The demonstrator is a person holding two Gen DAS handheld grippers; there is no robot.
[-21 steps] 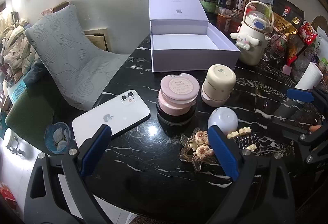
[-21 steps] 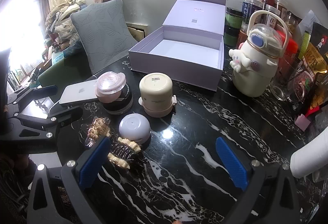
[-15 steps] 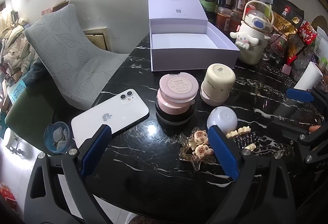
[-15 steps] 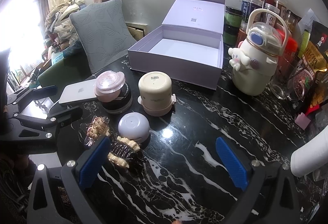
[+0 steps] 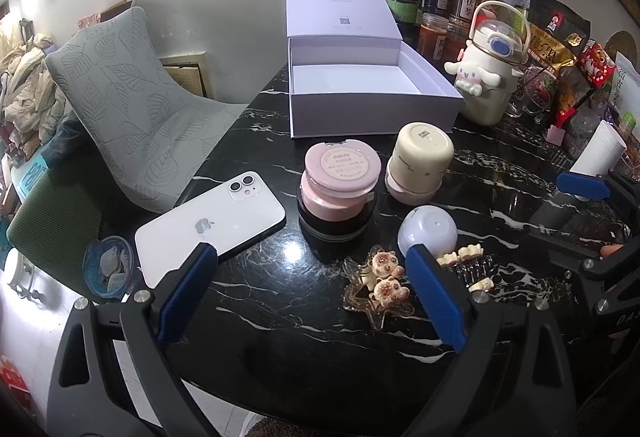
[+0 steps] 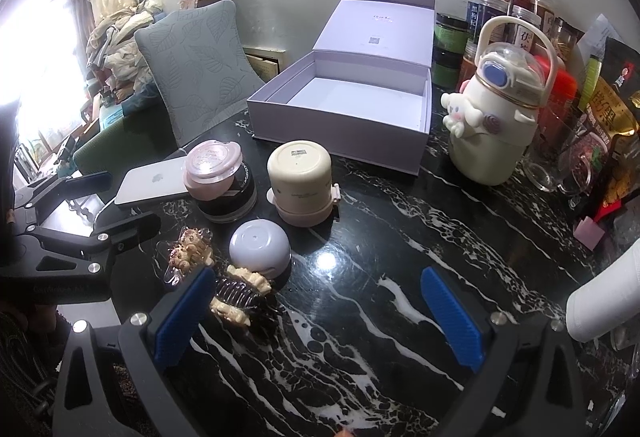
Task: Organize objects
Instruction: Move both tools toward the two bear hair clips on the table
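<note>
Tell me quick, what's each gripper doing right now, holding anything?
Left gripper: open, holding nothing.
Right gripper: open, holding nothing.

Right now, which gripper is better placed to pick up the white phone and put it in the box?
The left gripper, probably. It is open, and the phone lies just ahead of its left finger. The right gripper is open too, but it faces bare table, with the phone beyond the pink jar.

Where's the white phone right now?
Left wrist view: the white phone lies face down on the black marble table, left of the pink compact, near the table's left edge.
</note>
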